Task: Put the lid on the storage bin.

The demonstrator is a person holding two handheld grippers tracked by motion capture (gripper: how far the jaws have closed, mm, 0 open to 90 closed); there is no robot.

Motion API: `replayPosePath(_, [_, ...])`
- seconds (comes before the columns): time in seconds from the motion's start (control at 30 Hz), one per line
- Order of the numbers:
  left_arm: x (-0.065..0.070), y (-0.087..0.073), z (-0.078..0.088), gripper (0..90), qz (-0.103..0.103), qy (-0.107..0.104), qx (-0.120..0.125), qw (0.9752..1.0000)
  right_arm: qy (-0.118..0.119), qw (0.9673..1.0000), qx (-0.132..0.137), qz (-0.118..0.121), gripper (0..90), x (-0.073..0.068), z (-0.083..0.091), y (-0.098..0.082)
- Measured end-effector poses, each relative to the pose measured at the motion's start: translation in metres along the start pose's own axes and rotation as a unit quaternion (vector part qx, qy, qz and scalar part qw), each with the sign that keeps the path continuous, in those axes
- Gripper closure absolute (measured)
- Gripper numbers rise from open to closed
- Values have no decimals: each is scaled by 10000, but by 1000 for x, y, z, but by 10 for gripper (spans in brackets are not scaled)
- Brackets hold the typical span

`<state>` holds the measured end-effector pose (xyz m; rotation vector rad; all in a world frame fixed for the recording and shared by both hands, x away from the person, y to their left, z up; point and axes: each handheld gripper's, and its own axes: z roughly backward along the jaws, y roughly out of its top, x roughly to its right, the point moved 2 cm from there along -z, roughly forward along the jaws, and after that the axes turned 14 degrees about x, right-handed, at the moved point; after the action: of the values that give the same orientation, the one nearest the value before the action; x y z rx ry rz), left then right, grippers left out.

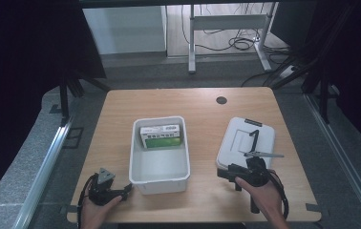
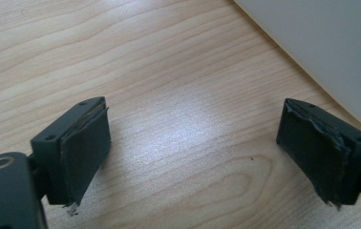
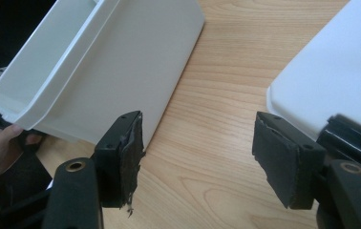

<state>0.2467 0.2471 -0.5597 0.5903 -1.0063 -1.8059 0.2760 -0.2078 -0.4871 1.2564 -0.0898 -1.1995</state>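
Tabletop [image 1: 188, 102] carries a white bin [image 1: 160, 179] at its centre and a white lid [image 1: 245, 140] well to the right. Bin holds a green box [image 1: 161, 135] at its far end. Right gripper [image 3: 197, 157] sits at the lid's near edge, jaws wide with nothing between them. Left gripper [image 2: 193, 157] sits just beside the bin's near left corner, jaws wide over bare wood.

Lab: black curtains [image 1: 35, 43], floor cables [image 1: 238, 43], desk frame [image 1: 226, 24].
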Motion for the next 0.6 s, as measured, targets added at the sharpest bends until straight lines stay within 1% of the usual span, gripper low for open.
replayPosePath(0.2, [0,0,1,123,-15,3,0,10000,-84,10000,-28,5,349,-2,-3,-1])
replayPosePath(0.47, [0,0,1,123,-15,2,1,10000,-93,9998,-146,32,352,-3,-7,-2])
replayPosePath(0.6, [0,0,1,123,-14,2,2,10000,-90,9999,-132,35,355,-3,-7,-1])
